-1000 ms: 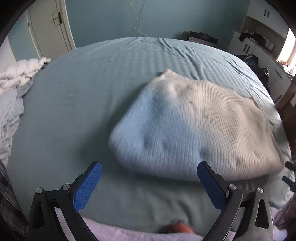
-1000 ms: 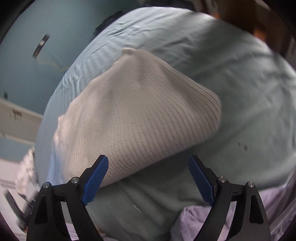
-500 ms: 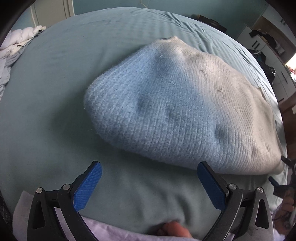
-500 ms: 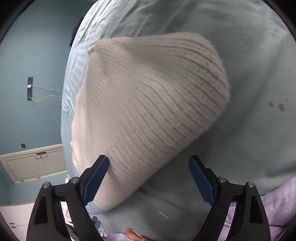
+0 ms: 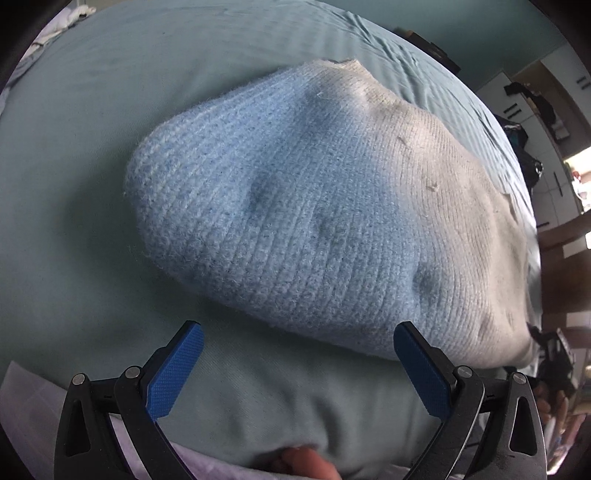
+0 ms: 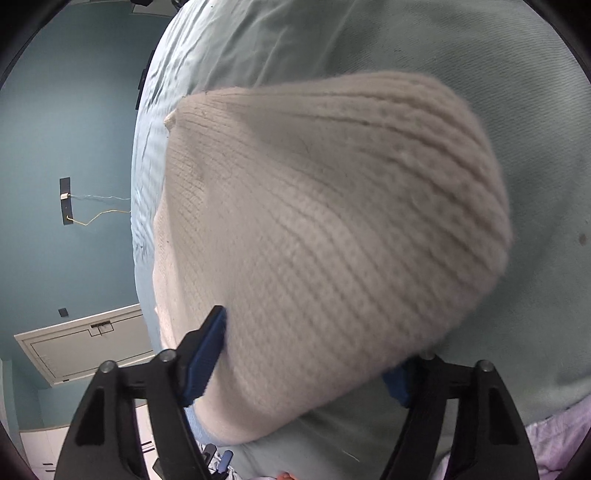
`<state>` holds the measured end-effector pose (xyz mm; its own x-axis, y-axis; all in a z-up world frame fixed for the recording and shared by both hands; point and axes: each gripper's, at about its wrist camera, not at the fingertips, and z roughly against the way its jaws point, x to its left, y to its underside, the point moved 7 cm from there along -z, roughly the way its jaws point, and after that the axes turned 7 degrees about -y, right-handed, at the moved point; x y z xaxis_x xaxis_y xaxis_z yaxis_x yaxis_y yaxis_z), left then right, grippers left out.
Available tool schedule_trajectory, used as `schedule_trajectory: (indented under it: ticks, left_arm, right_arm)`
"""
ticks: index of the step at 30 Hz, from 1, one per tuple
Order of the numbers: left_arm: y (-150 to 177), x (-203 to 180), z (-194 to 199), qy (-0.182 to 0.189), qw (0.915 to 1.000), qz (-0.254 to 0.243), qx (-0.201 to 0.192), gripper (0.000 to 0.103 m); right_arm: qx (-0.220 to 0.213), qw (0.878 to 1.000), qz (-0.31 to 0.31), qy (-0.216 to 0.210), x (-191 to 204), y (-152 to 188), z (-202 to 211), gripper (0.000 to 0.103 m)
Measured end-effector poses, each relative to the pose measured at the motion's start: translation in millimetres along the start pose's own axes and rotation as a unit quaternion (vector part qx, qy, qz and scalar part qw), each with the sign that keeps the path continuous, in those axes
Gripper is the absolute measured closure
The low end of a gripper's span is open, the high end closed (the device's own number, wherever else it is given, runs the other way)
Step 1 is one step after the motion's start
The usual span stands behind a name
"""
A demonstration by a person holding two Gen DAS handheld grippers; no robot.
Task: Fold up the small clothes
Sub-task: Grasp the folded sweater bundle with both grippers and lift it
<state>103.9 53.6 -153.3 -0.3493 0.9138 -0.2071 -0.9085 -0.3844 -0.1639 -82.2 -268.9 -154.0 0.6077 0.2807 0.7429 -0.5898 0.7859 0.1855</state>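
Note:
A small knitted garment [image 5: 314, 221], light blue at one end and cream at the other, lies flat on a pale green bed sheet [image 5: 92, 147]. My left gripper [image 5: 295, 354] is open, just short of the garment's near blue edge, right pad [image 5: 421, 365] by that edge. In the right wrist view the cream end [image 6: 332, 240] fills the frame. My right gripper [image 6: 306, 354] is open with the garment's near edge between its jaws; the right pad [image 6: 397, 384] is mostly hidden under the knit.
A lilac cloth [image 5: 29, 391] lies at the bed's near edge. Crumpled white bedding [image 5: 55, 22] lies at the far left. White cabinets [image 5: 535, 110] stand at the right, a teal wall [image 6: 55, 147] and a white door [image 6: 85, 343] beyond the bed.
Both grippers have moved in close to the garment. The right gripper's jaws now straddle its cream edge and have narrowed somewhat. The left gripper stays wide open.

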Motion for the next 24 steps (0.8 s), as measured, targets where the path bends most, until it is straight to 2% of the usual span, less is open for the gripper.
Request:
schedule_trajectory:
  ticks: [1,3,5,9,11,13,16,20,21,23,24]
  left_arm:
    - [0,0,0,0.006,1.0000,0.003,0.004,0.000]
    - [3,2,0,0.021,0.9996,0.013,0.011,0.000]
    - [3,5,1,0.044,0.9983,0.032,0.021,0.000]
    - [2,8,-2,0.121,0.9870,0.090,0.056,0.000]
    - [0,6,-6,0.122,0.9854,0.101,0.063,0.000]
    - [-4,9,-10,0.102,0.9872,0.109,0.058,0.000]
    - [-11,16,-18,0.091,0.9862,0.128,0.053,0.000]
    - [-14,13,-39,0.109,0.9804,0.148,0.071,0.001]
    - [-17,12,-42,0.114,0.9799,0.150,0.066,0.002]
    - [-22,9,-43,0.125,0.9798,0.146,0.054,0.014]
    - [-25,7,-46,0.124,0.9802,0.144,0.055,0.015]
  right_arm:
    - [-0.002,1.000,0.001,0.004,0,1,0,0.041]
    - [-0.015,1.000,0.011,0.007,3,5,7,0.054]
    - [-0.032,0.999,0.023,0.001,8,8,13,0.062]
    - [-0.058,0.997,0.050,0.006,18,13,20,0.066]
    - [-0.063,0.996,0.059,0.016,18,14,21,0.066]
    - [-0.065,0.996,0.058,0.017,17,13,20,0.066]
    - [-0.066,0.996,0.059,0.020,16,13,21,0.066]
    - [-0.069,0.996,0.057,0.023,20,11,13,0.066]
    - [-0.069,0.996,0.056,0.023,22,11,11,0.066]
    - [-0.071,0.996,0.058,0.024,21,11,11,0.066]
    - [-0.072,0.995,0.061,0.026,21,12,11,0.066]
